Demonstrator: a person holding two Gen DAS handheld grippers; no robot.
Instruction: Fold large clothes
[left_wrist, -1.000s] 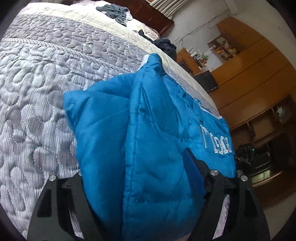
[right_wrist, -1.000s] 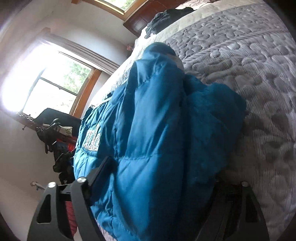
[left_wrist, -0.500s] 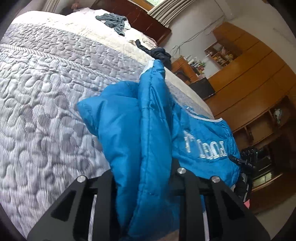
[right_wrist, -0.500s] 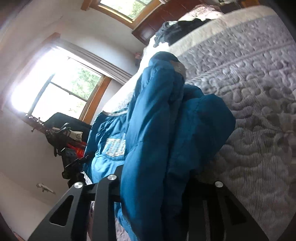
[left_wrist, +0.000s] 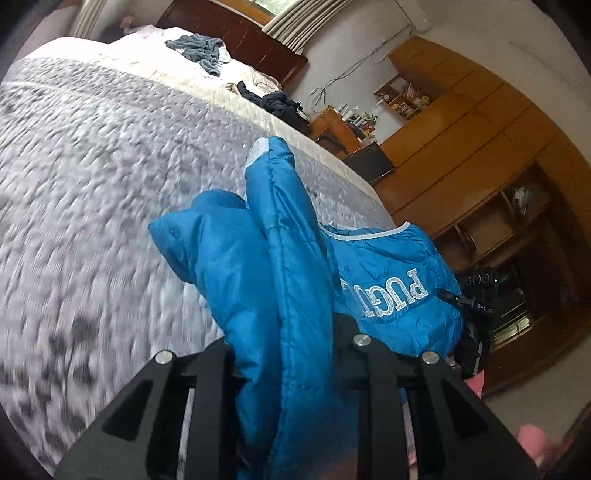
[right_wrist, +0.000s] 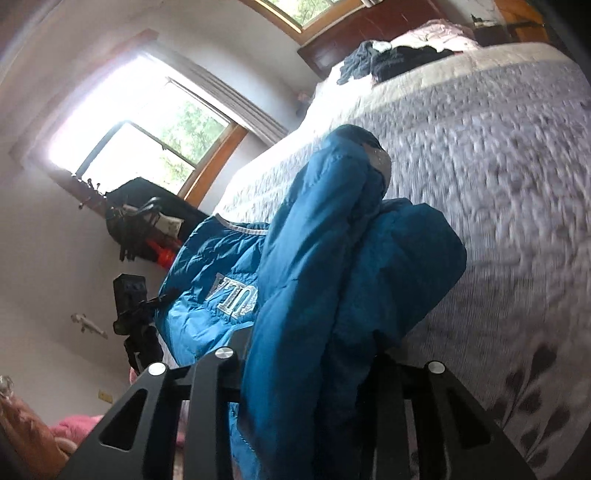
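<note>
Grey quilted bed (left_wrist: 92, 177) filling my left-wrist frame's left side, blue puffer jacket (left_wrist: 280, 295) bunched at centre on the quilt, my left gripper (left_wrist: 284, 369) and right gripper (right_wrist: 306, 373) each pinching a jacket fold at bottom centre.

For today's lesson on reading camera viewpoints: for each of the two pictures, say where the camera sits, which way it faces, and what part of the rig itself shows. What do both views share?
Left wrist: sits on the left gripper, facing along its fingers over the blue jacket towards the wooden shelves; only its black fingers show.
Right wrist: sits on the right gripper, facing across the jacket towards the window; only its black fingers show.
Shared: the jacket, clamped by both, the grey quilt and the clothes near the headboard.
</note>
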